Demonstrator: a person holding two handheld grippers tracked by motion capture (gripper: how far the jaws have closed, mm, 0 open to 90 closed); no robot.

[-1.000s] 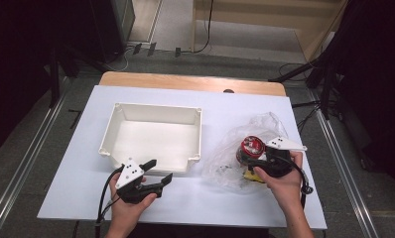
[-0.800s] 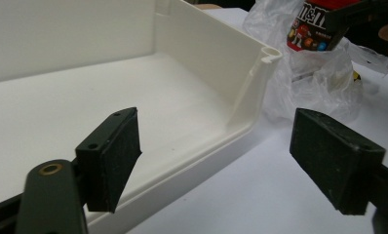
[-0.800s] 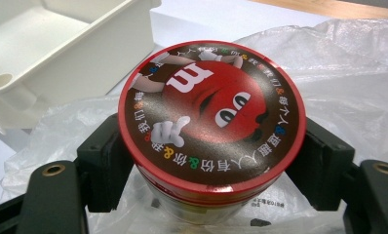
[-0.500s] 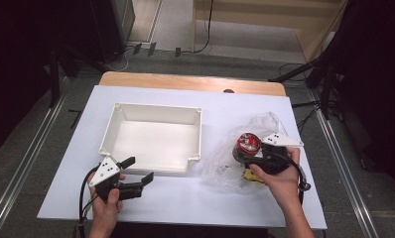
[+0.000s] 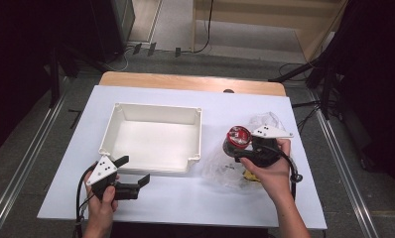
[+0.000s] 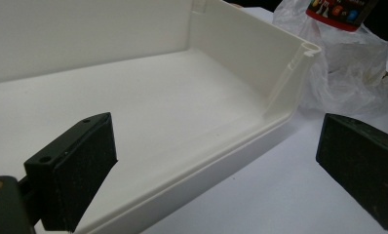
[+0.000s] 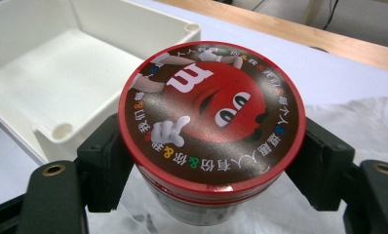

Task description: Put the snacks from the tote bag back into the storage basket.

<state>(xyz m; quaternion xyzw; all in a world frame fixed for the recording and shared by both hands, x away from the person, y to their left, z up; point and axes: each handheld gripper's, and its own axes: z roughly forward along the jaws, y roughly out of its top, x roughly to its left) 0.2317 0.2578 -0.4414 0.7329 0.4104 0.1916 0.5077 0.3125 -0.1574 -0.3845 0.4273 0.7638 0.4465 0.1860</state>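
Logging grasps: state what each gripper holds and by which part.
The right gripper clamps the red-lidded candy tub by its sides, just under the lid. The left gripper is open, holding nothing.

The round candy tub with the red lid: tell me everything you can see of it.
The round candy tub with the red lid stands upright between the two black jaws of the right hand-held gripper, which press its sides just under the lid. The lid's rim is red; its brown top bears a red cartoon candy face with a white "m", white gloves and a ring of coloured characters. The body below looks like clear plastic. It sits over the crumpled clear plastic bag, right of the open white plastic box.
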